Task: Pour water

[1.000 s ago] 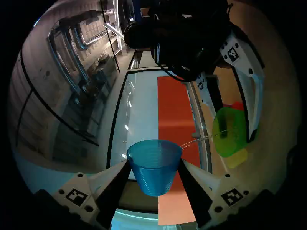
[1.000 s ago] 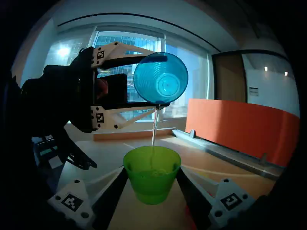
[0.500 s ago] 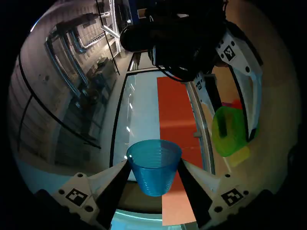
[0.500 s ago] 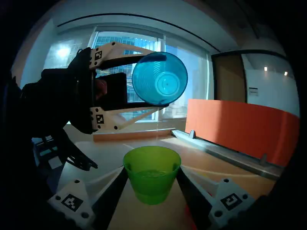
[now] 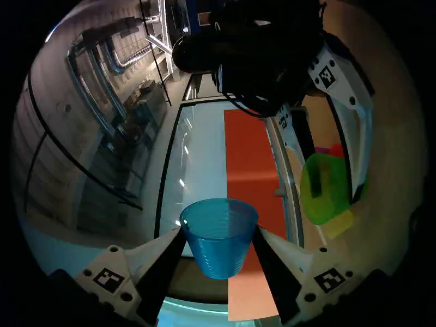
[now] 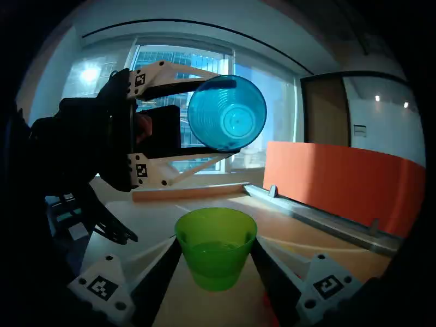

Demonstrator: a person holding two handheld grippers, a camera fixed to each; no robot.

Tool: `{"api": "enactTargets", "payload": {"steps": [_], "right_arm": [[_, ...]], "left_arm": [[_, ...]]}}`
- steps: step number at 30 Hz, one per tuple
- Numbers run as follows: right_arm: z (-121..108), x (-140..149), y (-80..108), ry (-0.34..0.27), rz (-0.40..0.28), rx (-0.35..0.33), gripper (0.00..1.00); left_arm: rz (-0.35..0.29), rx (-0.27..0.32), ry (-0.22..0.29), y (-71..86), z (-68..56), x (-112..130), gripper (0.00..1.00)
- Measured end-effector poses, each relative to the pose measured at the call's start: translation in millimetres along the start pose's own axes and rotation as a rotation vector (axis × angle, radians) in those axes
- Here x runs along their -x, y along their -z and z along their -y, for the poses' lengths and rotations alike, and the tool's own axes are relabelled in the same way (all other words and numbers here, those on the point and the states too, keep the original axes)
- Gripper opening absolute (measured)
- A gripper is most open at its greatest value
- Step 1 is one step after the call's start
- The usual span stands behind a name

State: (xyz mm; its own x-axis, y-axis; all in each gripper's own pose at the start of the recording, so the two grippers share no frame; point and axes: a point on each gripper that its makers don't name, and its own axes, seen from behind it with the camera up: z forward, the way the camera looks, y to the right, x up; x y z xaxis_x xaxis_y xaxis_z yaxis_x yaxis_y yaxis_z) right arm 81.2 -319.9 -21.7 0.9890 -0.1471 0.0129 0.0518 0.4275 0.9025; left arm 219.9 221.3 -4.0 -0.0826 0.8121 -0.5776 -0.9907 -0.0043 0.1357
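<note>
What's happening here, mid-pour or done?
Two hand-held grippers, one cup each. The left gripper is clamped on a blue cup, tipped on its side directly above the green cup, which the right gripper holds upright over the wooden table. No stream runs between the cups at this moment. The green cup has some water in it, well below the rim.

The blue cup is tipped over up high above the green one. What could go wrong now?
Leftover drops from the blue cup, tipped on its side, could miss the green cup and wet the table. The green cup holds water, so a jolt of the right gripper might slosh it.
</note>
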Motion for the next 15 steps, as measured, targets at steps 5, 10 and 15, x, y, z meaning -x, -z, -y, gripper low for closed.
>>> {"api": "enactTargets", "payload": {"steps": [5,10,15], "right_arm": [[0,-1,-0.3,0.0,-0.003,0.002,0.87],[0,-2,0.8,-0.001,-0.006,0.005,0.87],[-2,-4,2.9,-0.002,-0.013,0.009,0.87]], "left_arm": [[0.013,0.009,0.064,-0.8,-4.6,6,0.84],[0.034,0.03,0.164,-4.0,-12.6,16,0.84],[0.048,0.055,0.293,-6.2,-23.2,25,0.84]]}}
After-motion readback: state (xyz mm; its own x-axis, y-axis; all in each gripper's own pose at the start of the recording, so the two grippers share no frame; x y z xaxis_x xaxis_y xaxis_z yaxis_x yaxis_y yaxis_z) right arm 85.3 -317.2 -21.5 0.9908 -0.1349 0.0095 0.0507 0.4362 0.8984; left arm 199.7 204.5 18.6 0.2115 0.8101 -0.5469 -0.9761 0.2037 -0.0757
